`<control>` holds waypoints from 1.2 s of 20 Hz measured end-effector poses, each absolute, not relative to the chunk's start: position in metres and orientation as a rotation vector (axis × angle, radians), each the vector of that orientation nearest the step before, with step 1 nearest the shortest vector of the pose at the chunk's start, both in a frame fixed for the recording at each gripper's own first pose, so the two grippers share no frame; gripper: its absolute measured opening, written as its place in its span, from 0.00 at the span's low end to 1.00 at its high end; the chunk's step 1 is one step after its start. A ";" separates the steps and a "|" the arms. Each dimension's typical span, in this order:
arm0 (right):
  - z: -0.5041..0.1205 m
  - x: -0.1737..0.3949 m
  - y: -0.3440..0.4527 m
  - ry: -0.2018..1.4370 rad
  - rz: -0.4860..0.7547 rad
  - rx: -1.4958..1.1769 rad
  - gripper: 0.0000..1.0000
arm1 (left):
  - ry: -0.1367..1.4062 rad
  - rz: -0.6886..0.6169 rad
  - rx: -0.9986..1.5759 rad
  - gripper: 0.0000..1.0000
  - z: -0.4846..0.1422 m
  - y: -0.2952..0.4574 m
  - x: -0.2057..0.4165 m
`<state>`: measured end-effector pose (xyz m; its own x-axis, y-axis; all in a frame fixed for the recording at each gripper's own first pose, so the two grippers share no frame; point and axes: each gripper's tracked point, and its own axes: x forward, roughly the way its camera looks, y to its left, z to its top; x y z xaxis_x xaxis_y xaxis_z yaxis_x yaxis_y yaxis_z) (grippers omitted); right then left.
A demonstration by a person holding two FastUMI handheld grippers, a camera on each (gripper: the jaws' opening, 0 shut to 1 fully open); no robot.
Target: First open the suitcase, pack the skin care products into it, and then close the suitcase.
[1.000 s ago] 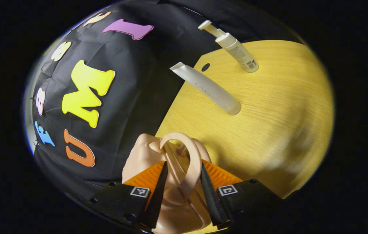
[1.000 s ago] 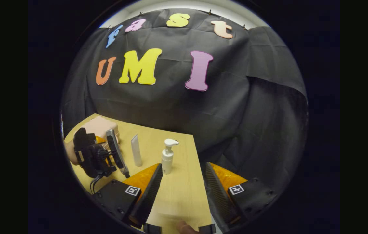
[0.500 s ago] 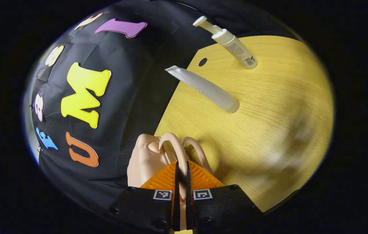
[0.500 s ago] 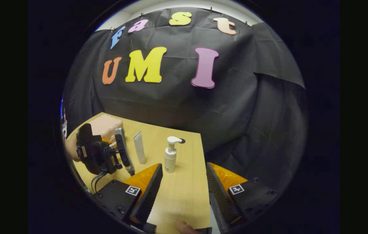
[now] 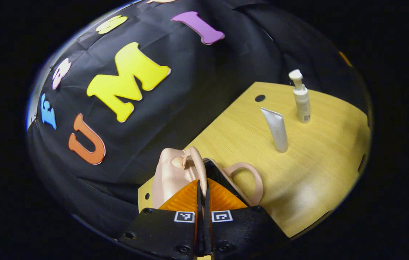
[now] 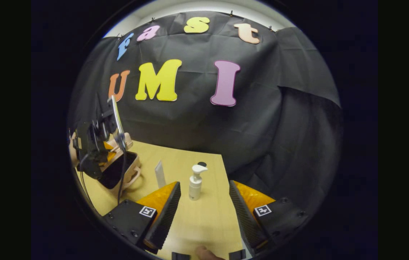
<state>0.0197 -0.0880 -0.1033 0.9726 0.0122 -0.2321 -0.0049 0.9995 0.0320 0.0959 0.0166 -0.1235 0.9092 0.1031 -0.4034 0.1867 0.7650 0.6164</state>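
Across the yellow wooden counter [image 6: 204, 220], the upright white tube [image 6: 160, 174] and pump bottle [image 6: 195, 182] stood nearer the released right tool [image 6: 204, 207], while the left tool [image 5: 203, 202] clenched the pale pink suitcase's [image 5: 170, 177] lid handle [image 5: 195, 162].

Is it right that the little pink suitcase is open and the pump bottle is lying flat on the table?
Not quite. The suitcase is open, but the pump bottle stands upright on the table, as the right gripper view shows.
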 end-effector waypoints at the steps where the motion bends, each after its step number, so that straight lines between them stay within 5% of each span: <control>1: -0.097 0.018 -0.077 0.231 0.010 0.042 0.80 | 0.420 -0.038 0.661 0.03 -0.108 0.028 0.095; 12: -0.052 0.006 0.012 0.196 -0.092 0.051 0.80 | 0.294 0.161 0.352 0.02 -0.019 0.275 0.095; 18: -0.044 -0.002 0.058 0.208 -0.131 0.025 0.80 | 0.402 0.241 0.123 0.03 -0.096 0.419 0.091; 24: -0.047 -0.021 0.083 0.229 -0.155 -0.036 0.80 | 0.514 0.228 -0.045 0.03 -0.213 0.469 0.121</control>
<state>-0.0210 0.0833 -0.0473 0.9619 -0.1574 -0.2237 0.1492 0.9874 -0.0531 0.1211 0.4686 -0.2134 0.8461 0.2047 -0.4921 -0.2272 0.9737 0.0144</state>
